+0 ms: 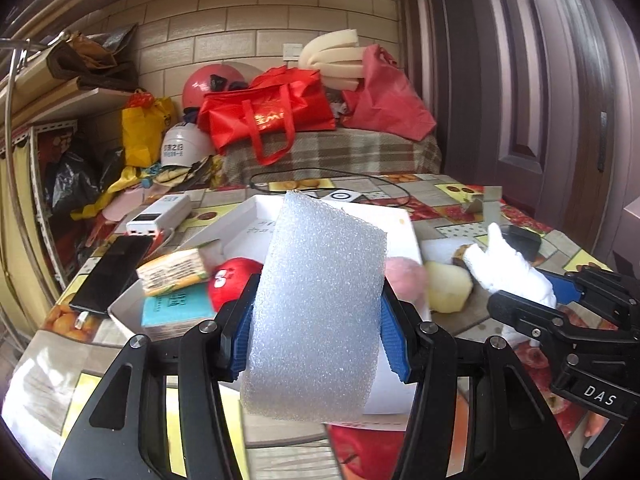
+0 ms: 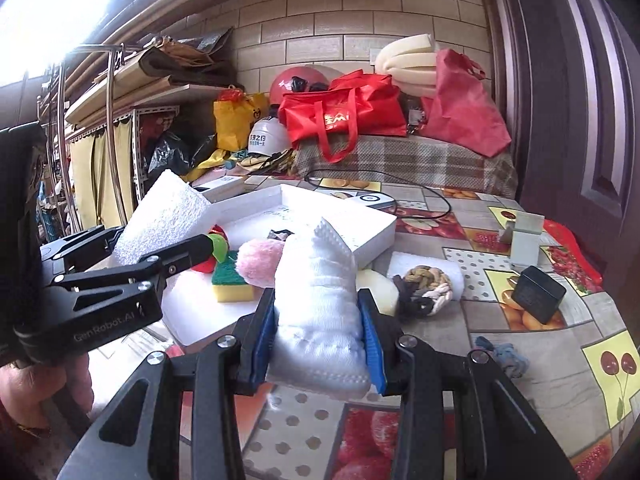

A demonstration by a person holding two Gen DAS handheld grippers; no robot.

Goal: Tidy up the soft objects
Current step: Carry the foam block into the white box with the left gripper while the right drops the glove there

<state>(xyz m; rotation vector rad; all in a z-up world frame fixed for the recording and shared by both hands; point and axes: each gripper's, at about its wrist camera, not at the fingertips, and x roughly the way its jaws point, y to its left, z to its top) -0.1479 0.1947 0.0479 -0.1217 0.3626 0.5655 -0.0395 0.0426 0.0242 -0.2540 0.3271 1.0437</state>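
My left gripper (image 1: pixel 316 320) is shut on a white foam sheet (image 1: pixel 320 300), held upright above the near edge of a shallow white box (image 1: pixel 404 224). Beside it on the right, my right gripper (image 2: pixel 320 320) is shut on a folded white cloth (image 2: pixel 320 304), which it holds over the patterned table. In the box lie a red plush (image 1: pixel 232 280), a pink fluffy ball (image 2: pixel 260 264), a green and yellow sponge (image 2: pixel 232 284) and a tissue pack (image 1: pixel 176 272). Each view also shows the other gripper: the right gripper (image 1: pixel 536 292) with its cloth, the left gripper (image 2: pixel 160 236) with its foam.
Right of the box lie a pale sponge (image 1: pixel 448 288), a braided rope coaster (image 2: pixel 424 288) on a white towel (image 2: pixel 456 272), a black adapter (image 2: pixel 538 292) and a blue scrunchie (image 2: pixel 500 354). A phone (image 1: pixel 112 276) and a power bank (image 1: pixel 160 216) sit left of the box. Red bags (image 1: pixel 272 116) pile up behind.
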